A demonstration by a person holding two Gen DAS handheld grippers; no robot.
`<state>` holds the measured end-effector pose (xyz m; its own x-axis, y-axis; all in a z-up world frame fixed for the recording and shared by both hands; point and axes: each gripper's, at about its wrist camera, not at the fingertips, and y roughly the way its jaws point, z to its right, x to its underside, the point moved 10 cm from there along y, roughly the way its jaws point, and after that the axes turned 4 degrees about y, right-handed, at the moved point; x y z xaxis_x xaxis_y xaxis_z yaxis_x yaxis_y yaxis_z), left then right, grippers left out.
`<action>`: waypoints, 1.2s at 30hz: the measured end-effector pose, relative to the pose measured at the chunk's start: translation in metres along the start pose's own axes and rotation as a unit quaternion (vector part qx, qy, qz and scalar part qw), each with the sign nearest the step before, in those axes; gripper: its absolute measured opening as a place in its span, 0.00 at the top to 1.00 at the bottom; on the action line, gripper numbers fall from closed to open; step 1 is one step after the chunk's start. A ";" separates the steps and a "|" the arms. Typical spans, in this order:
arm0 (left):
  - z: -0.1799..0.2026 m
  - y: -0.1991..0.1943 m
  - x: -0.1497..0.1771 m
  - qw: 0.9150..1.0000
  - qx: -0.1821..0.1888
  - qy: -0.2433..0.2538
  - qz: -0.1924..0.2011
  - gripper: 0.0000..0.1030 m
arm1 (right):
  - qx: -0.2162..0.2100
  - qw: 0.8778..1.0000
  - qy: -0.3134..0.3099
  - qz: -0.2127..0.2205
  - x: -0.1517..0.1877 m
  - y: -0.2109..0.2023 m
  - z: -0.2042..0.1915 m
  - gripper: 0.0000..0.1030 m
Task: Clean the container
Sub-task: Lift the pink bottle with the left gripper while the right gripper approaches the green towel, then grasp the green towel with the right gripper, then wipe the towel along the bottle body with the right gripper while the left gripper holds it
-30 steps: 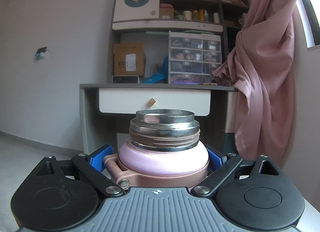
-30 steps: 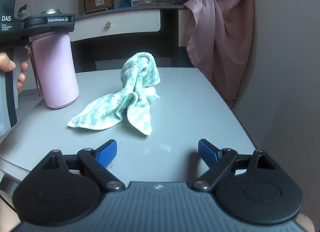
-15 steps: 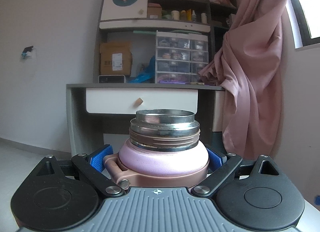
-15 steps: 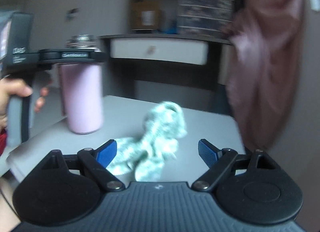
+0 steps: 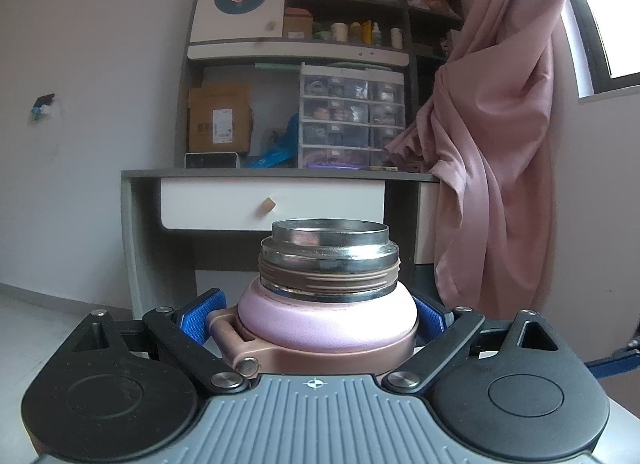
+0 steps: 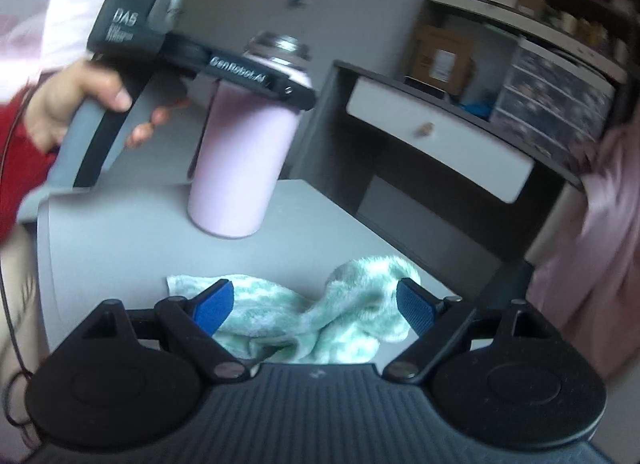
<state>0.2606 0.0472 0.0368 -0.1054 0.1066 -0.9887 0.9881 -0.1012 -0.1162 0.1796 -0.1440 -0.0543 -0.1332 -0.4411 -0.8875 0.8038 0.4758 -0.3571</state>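
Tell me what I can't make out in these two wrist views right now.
- Inside of the pink bottle: left wrist view looks across its steel rim, not in.
- Whether the green towel is touched: right wrist view, the right hand-held gripper body covers its near part.
- Shelf items: right wrist view, motion-blurred.

Home bedroom or study — desk (image 5: 256, 175) with drawer, cluttered shelves (image 5: 344, 44), plastic drawer organizer (image 5: 352, 116), pink curtain (image 5: 496, 136)

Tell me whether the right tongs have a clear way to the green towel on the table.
Probably yes. The right tongs stand open with the green towel lying just beyond their tips on the grey table. The pink bottle, held by the left tongs, stands farther back, out of the way.
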 end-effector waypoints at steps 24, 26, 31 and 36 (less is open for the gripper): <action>0.008 0.009 -0.013 1.000 0.010 0.001 0.000 0.08 | -0.058 0.984 0.162 0.041 0.007 -0.021 -0.001 0.81; 0.007 0.010 -0.012 1.000 0.012 0.001 -0.001 0.08 | -0.068 0.980 0.182 0.049 0.001 -0.021 -0.005 0.81; 0.006 0.009 -0.011 1.000 0.016 0.001 -0.002 0.08 | -0.079 0.979 0.177 0.066 -0.025 0.003 -0.026 0.80; 0.001 0.010 -0.009 1.000 0.017 0.001 -0.002 0.08 | -0.094 0.974 0.176 0.110 -0.057 0.012 -0.041 0.80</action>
<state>0.2708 0.0443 0.0443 -0.1095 0.1096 -0.9879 0.9833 -0.1337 -0.1238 0.1727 -0.0820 -0.0195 -0.1864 -0.0396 -0.9817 0.7198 0.6746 -0.1639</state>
